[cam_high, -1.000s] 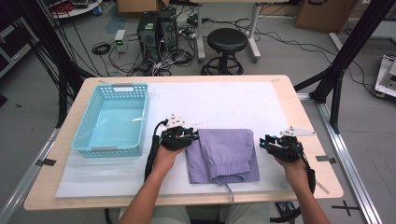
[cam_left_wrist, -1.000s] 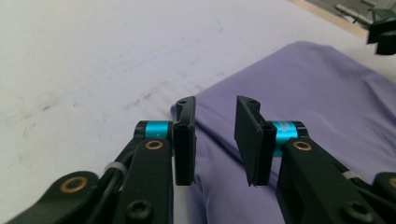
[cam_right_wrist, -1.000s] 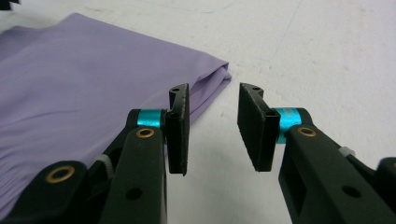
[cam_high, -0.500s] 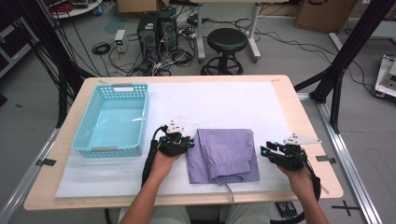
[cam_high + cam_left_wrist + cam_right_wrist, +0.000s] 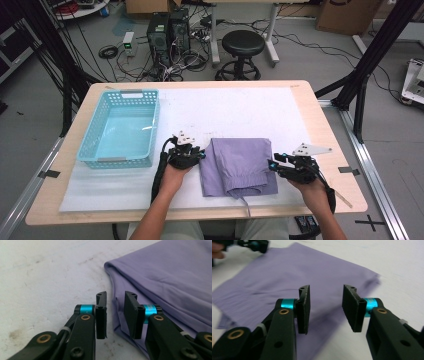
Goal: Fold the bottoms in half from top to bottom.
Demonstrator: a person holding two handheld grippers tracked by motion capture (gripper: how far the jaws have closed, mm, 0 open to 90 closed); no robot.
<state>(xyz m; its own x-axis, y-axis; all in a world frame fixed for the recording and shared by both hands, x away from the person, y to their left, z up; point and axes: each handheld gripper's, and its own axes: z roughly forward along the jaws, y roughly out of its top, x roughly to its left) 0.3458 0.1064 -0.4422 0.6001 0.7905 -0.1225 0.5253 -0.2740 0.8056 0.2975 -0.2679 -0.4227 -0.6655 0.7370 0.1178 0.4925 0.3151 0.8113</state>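
Work in hand: a folded purple garment (image 5: 241,165) is being handled on the white mat (image 5: 250,110) of the table (image 5: 305,92); by judgement, its two side edges are about to be gripped.

Garment, place: flat on the mat, between the two grippers, with the blue basket (image 5: 121,128) well apart beyond the left gripper.

Garment, long axis: roughly from the near edge of the table to the far side, so the grippers face its two long sides.

Left gripper (image 5: 186,150): jaws apart and just opened further; in the left gripper view (image 5: 115,315) the garment's folded edge (image 5: 115,303) lies in the gap between the pads, which are not pressed on it.

Right gripper (image 5: 280,164): jaws apart and just opened further; in the right gripper view (image 5: 325,311) the cloth lies ahead of and below the gap, and nothing is clamped.

Garment from the left gripper: straight ahead and to its inner side, the edge already between the jaws.

Garment from the right gripper: ahead and inward, with its edge just beside the jaw tips.

Nearer hand: the left, by judgement; its grip needs only a closing, while the right must be brought slightly inward first.

Risk: only the top layer of the fold may be caught.
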